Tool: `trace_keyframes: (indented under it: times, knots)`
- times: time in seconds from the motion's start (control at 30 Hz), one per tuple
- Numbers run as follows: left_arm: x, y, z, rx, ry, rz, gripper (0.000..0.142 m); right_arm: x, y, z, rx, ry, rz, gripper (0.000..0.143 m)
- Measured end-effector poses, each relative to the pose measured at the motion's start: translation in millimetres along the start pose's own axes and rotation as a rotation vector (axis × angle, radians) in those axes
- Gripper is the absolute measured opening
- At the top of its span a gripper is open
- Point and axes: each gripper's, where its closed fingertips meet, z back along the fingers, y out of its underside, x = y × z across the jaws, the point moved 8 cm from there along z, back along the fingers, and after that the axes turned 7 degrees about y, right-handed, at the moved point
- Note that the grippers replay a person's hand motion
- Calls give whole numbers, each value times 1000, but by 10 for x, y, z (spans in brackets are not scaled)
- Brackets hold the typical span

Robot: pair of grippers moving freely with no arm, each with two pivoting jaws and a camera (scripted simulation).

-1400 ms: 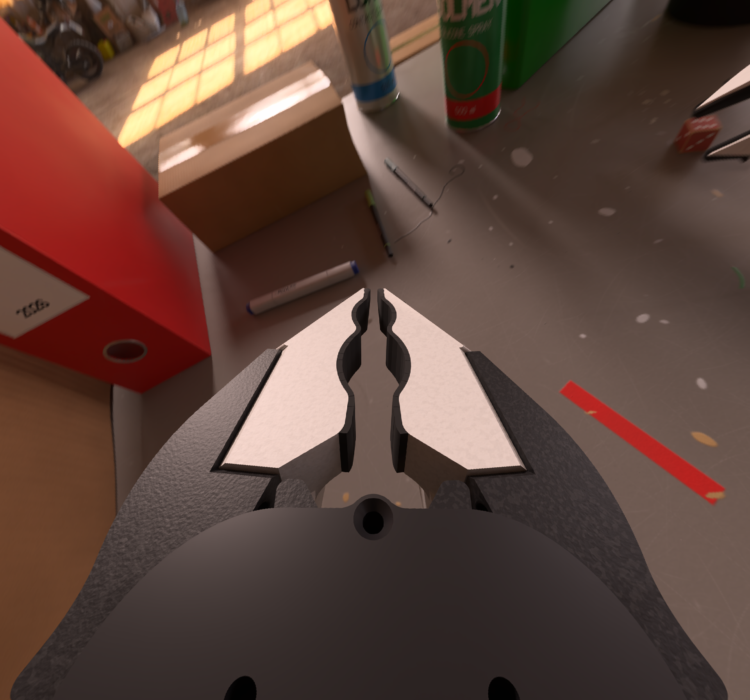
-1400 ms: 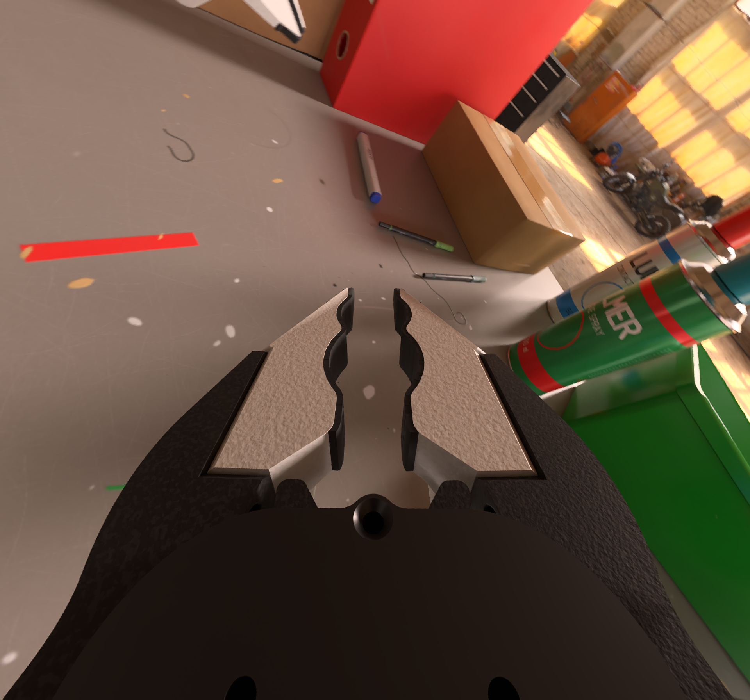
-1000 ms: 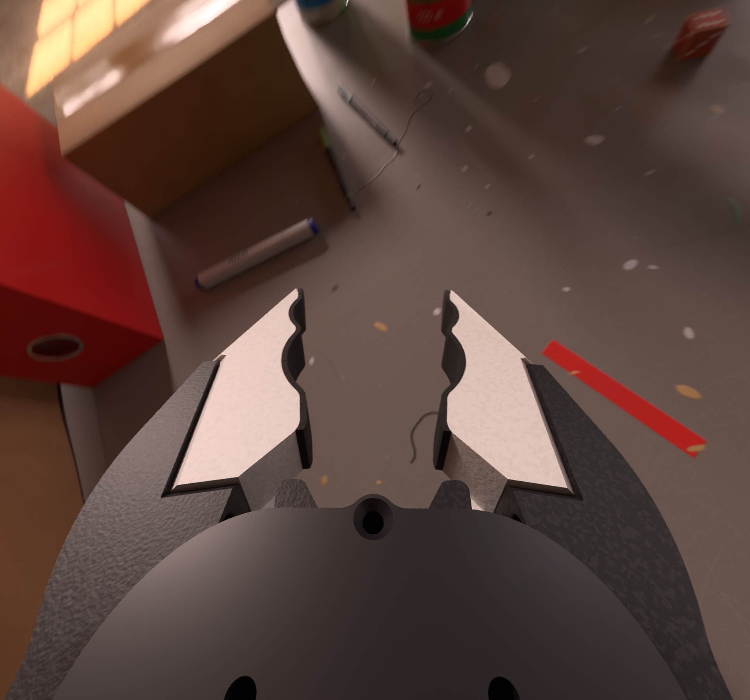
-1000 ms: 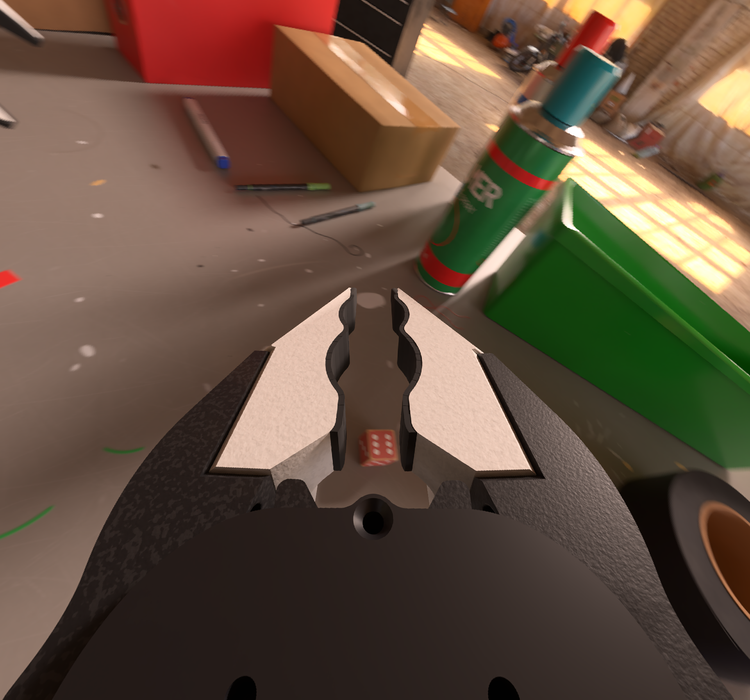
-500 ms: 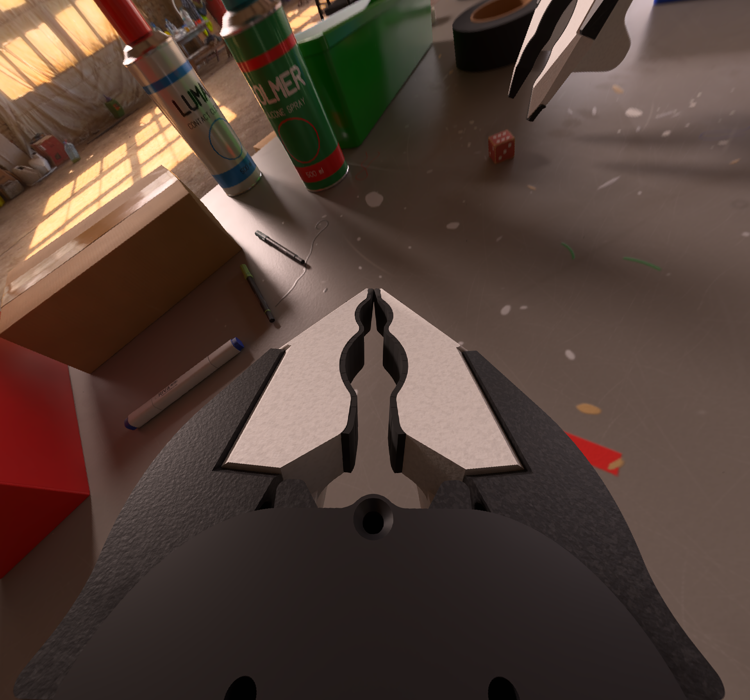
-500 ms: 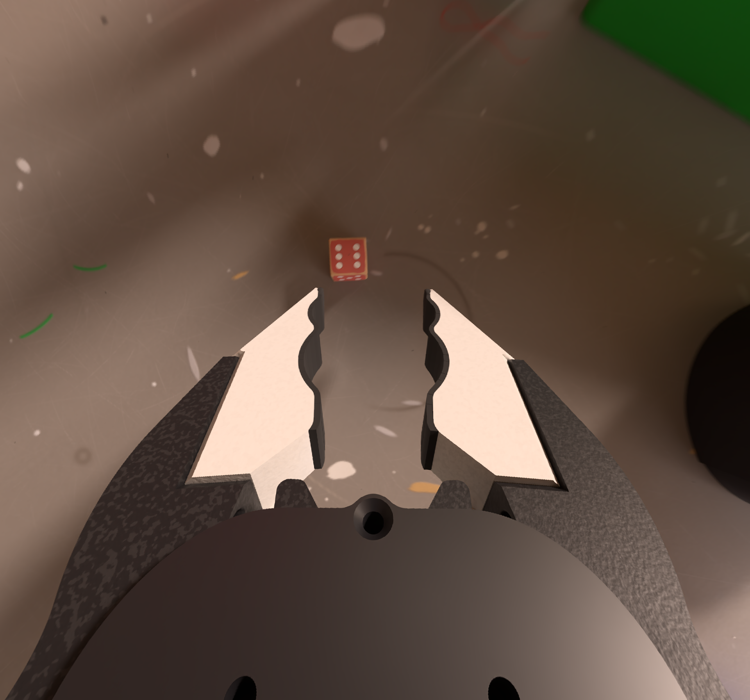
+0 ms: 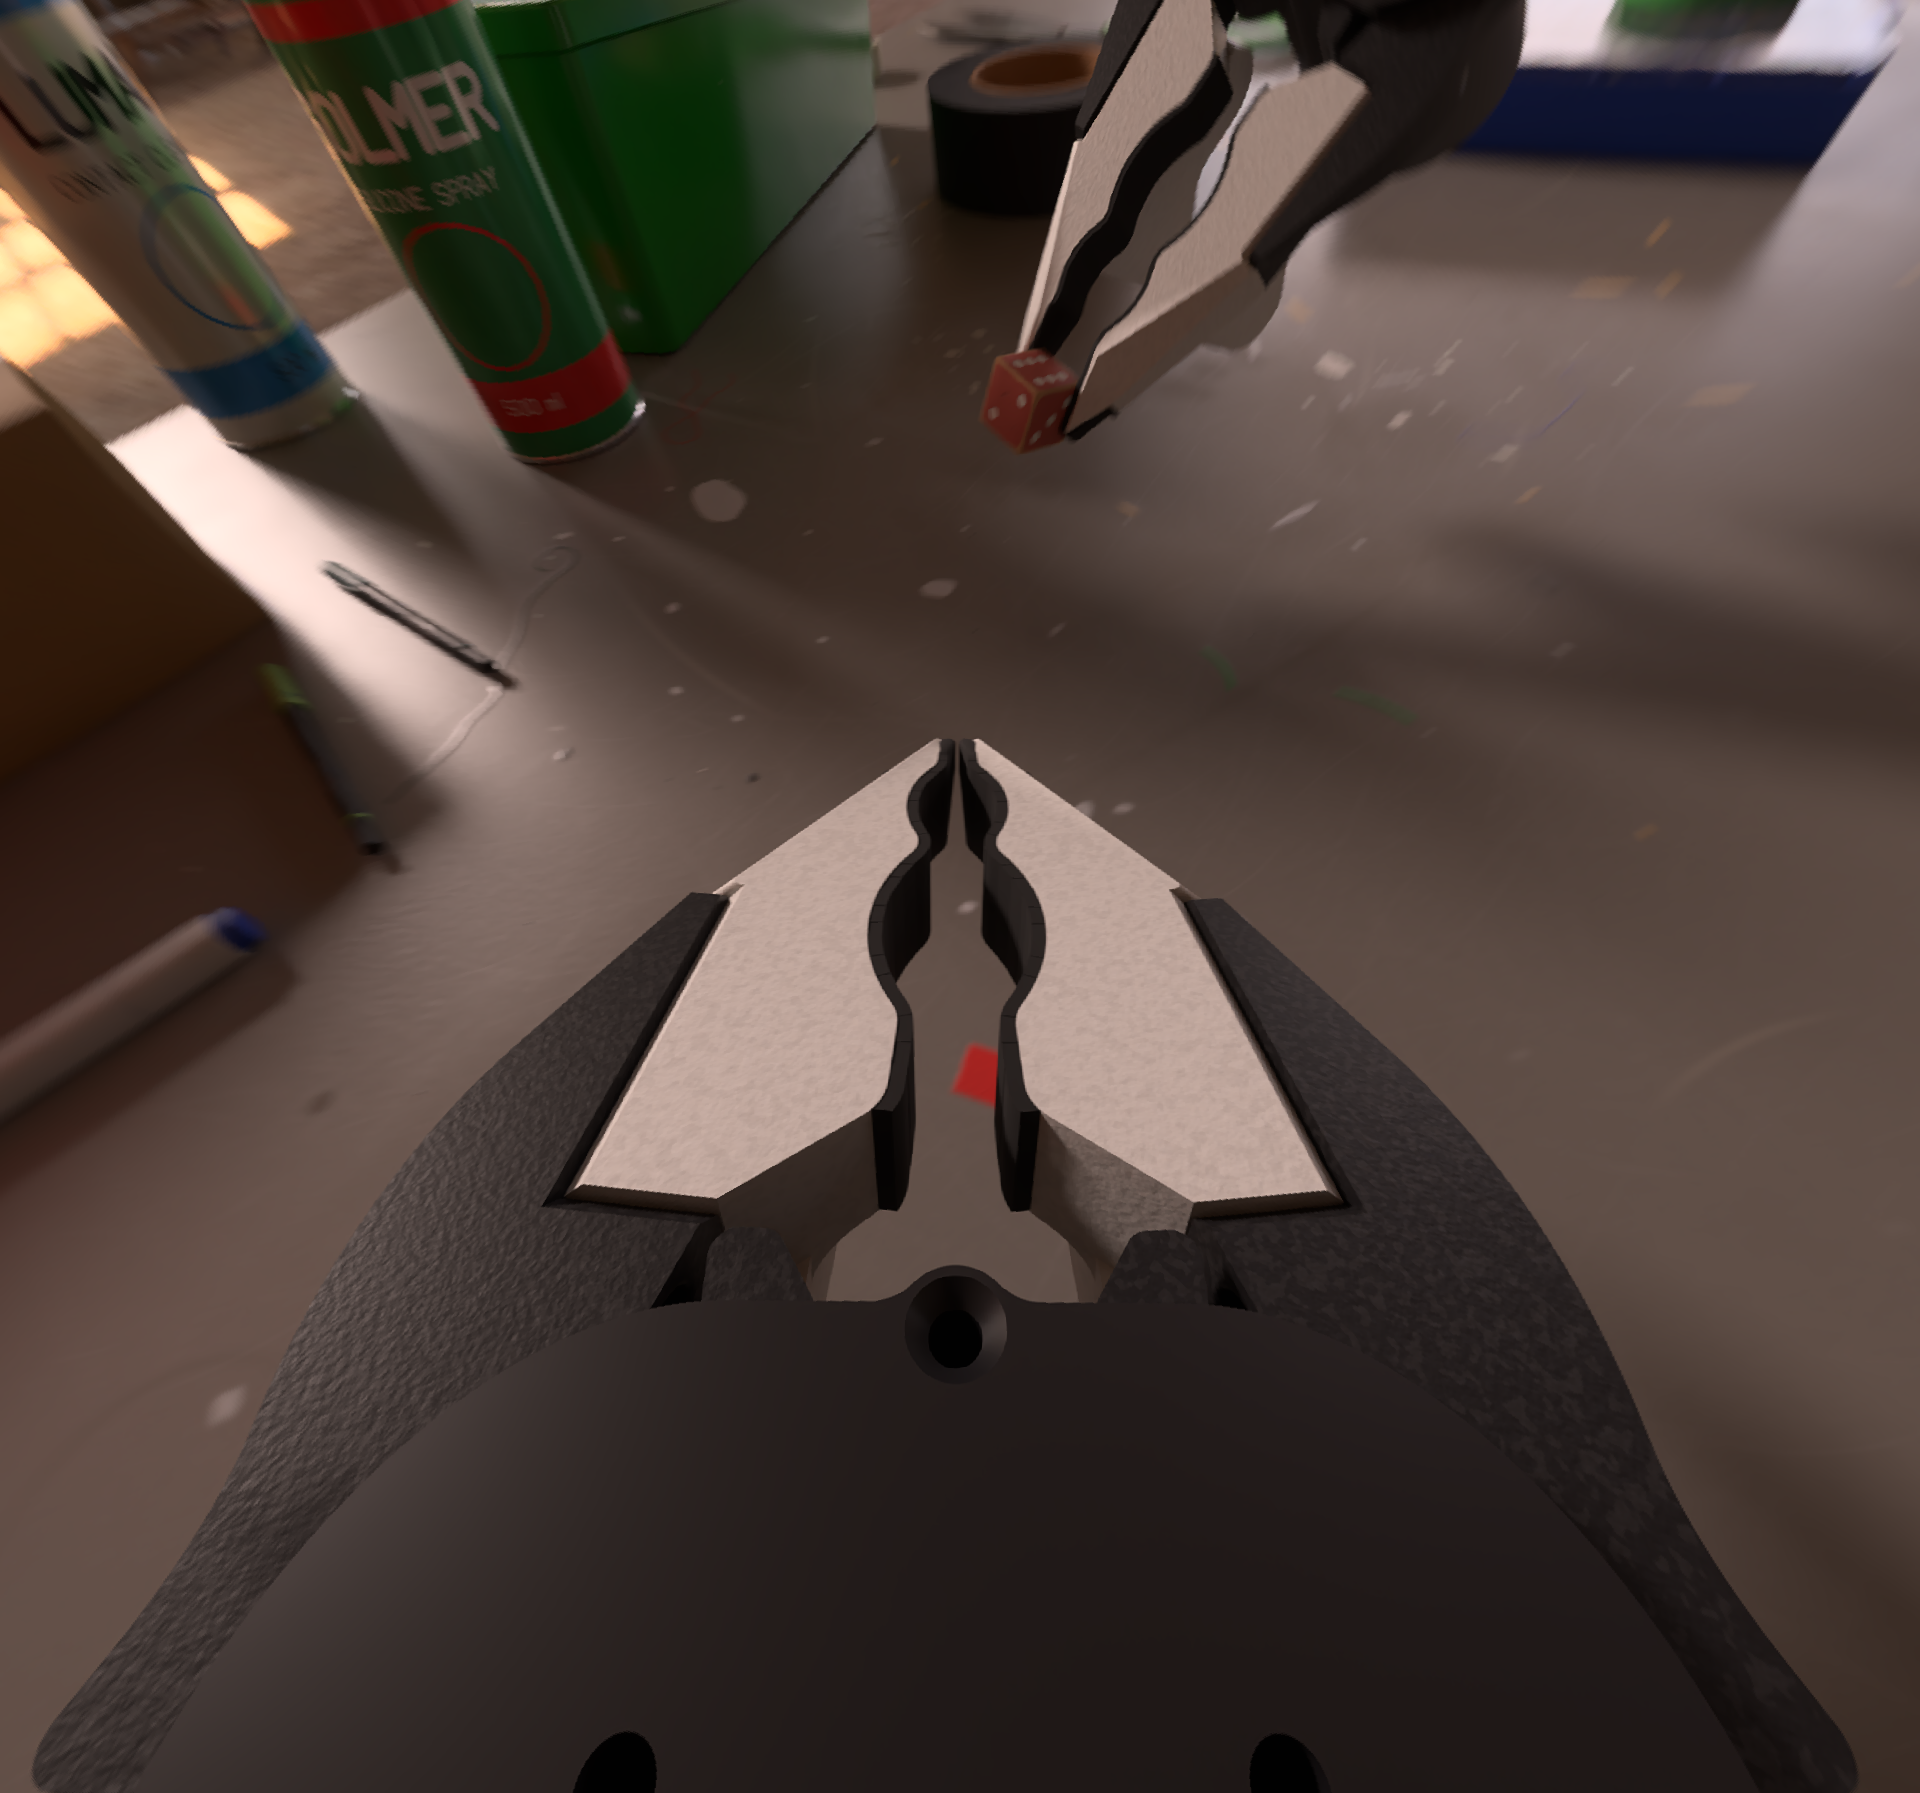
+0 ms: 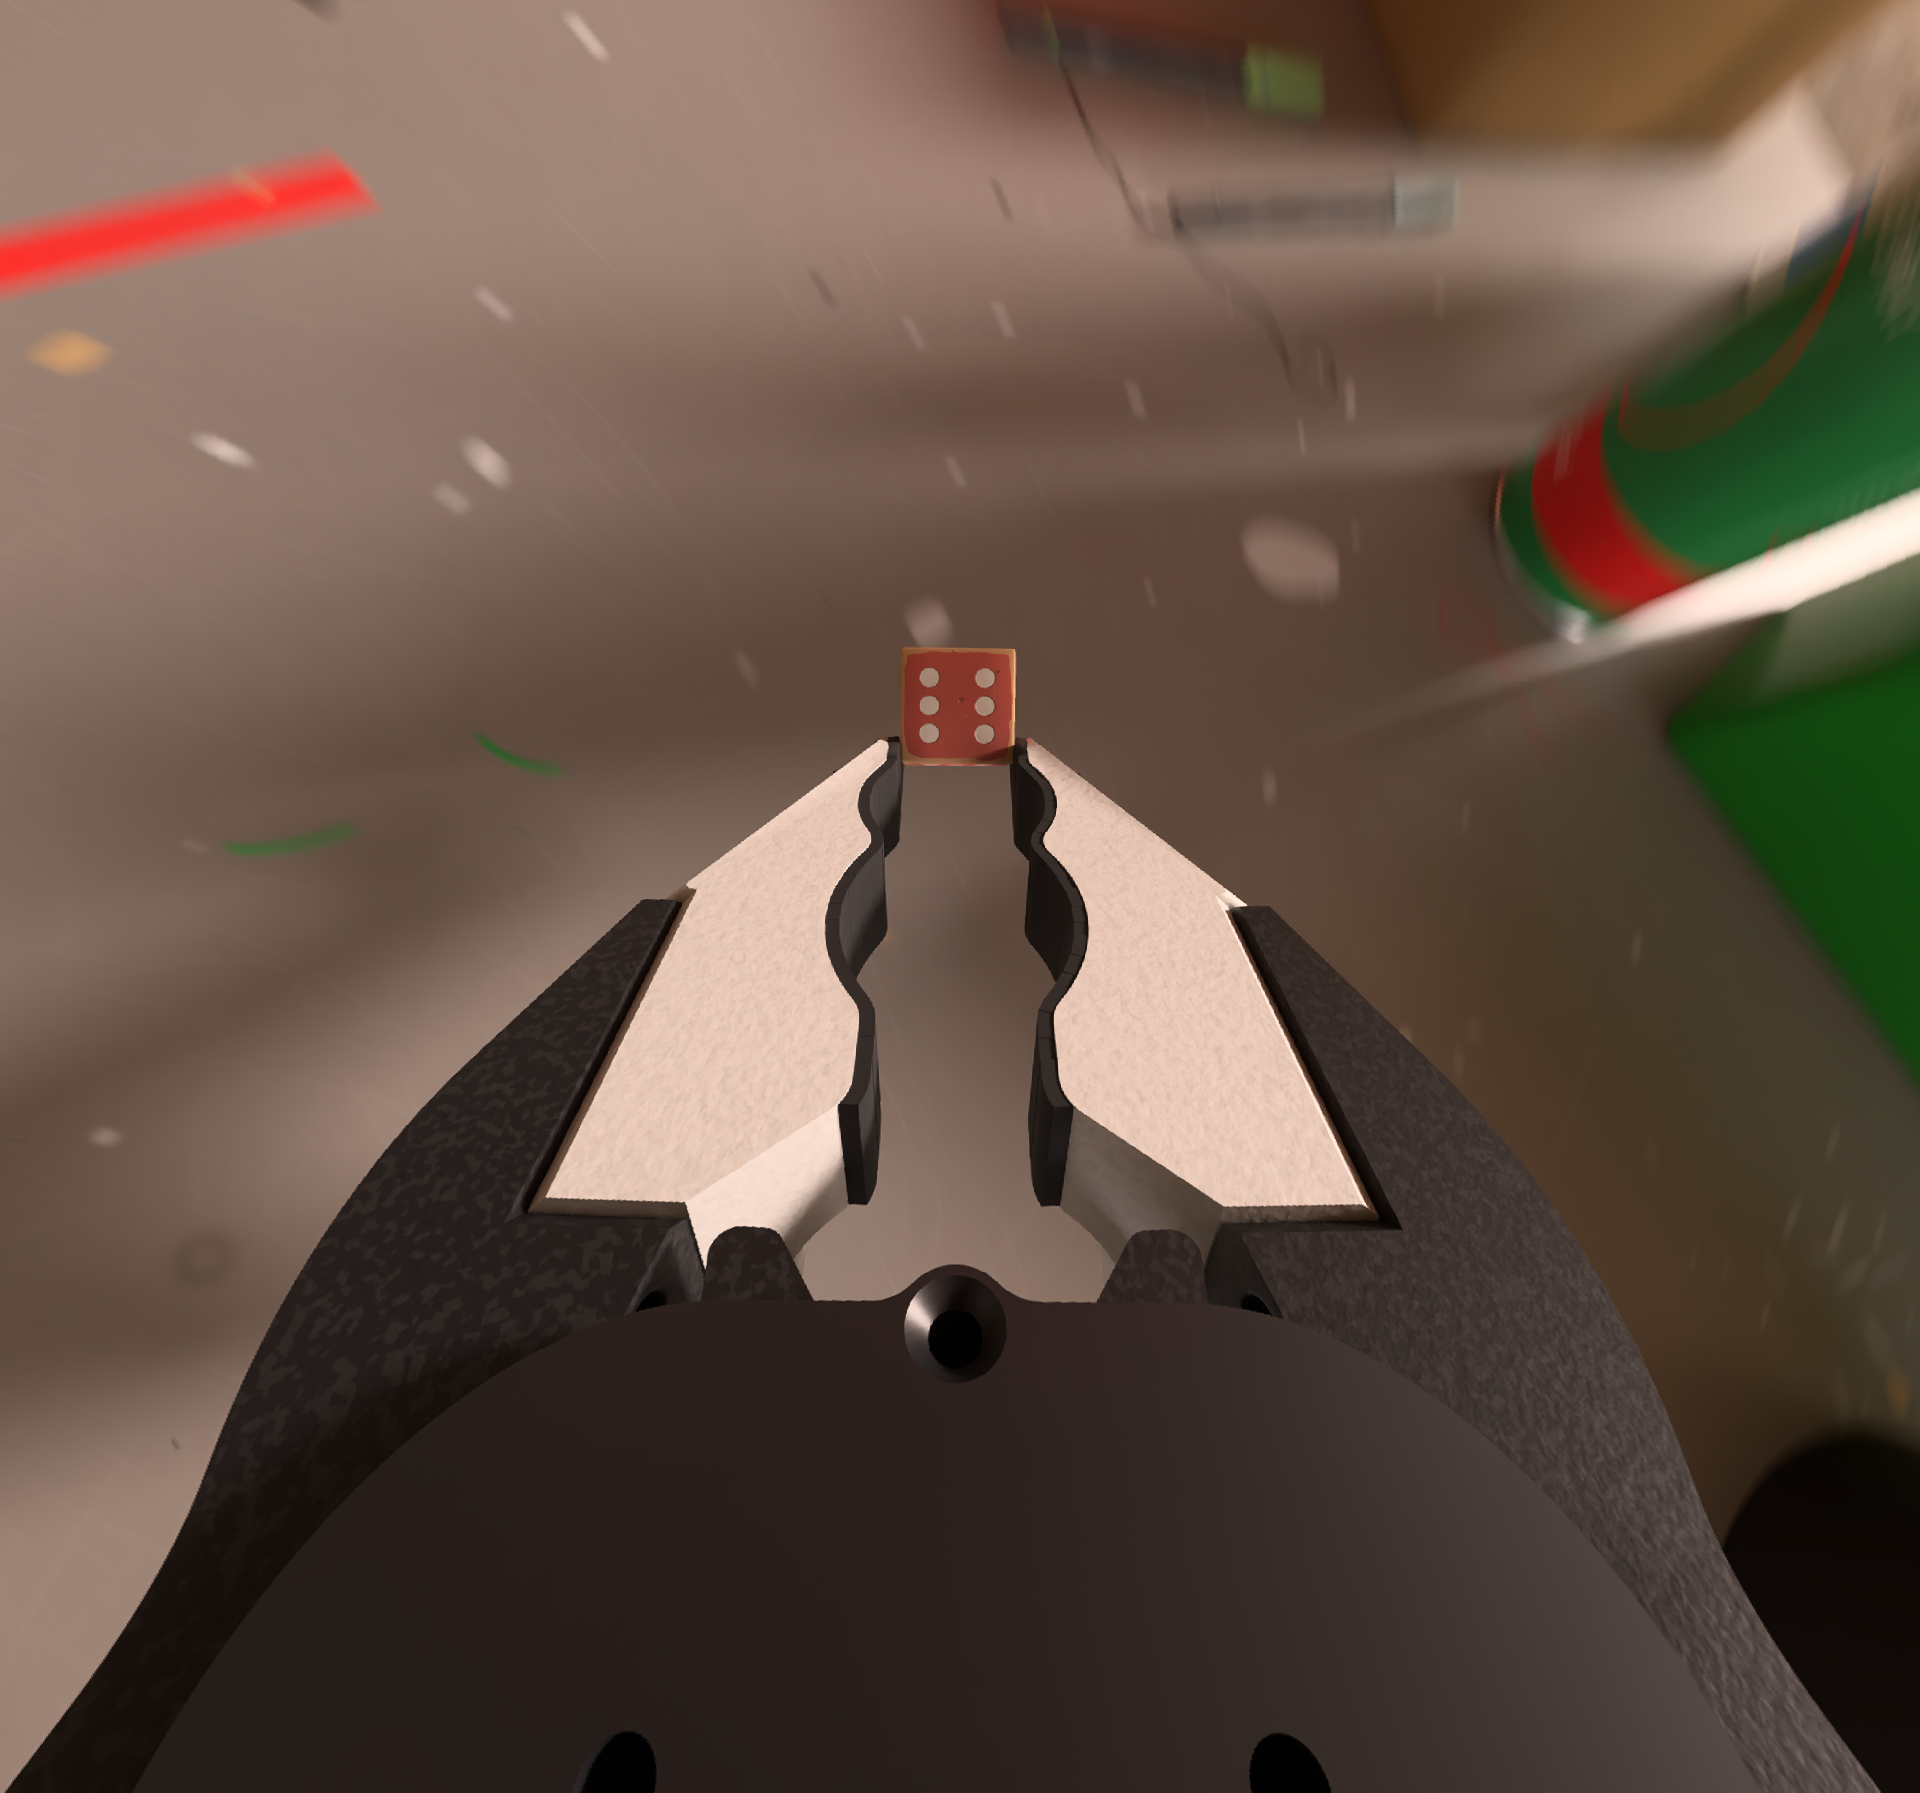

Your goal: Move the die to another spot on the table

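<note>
The red die (image 8: 957,706) with white pips is pinched between the tips of my right gripper (image 8: 957,754), which is shut on it and holds it above the table. In the left wrist view the same die (image 7: 1027,399) hangs at the tips of the right gripper (image 7: 1051,393), off the grey table (image 7: 1351,704), far ahead and a little right. My left gripper (image 7: 956,748) is shut and empty, low over the middle of the table.
A green spray can (image 7: 436,185), a white and blue can (image 7: 135,216), a green box (image 7: 686,112), a black tape roll (image 7: 997,133) and a blue tray (image 7: 1683,50) stand at the back. A cardboard box (image 7: 94,621), pens (image 7: 416,621) and a marker (image 7: 114,1005) lie left.
My right gripper has closed on the die and lifted it off the table. The right view is blurred by motion. My left gripper has stayed shut and moved a little forward.
</note>
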Motion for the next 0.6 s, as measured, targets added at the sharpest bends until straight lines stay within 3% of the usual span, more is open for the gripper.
trace_keyframes:
  times: [0.2,0.27,0.33,0.43,0.6]
  knots:
    - [7,-85,-32,-199,219,354,35,650,-667,144,-334,-29,290,20]
    - [31,-88,-11,-246,299,470,35,827,-765,115,-356,-14,373,20]
    - [48,-60,3,-251,382,535,24,940,-811,77,-373,14,421,20]
    - [93,-17,9,-205,392,586,14,1009,-821,5,-360,83,461,20]
    - [150,75,-19,-123,412,727,12,1084,-780,-107,-311,157,546,20]
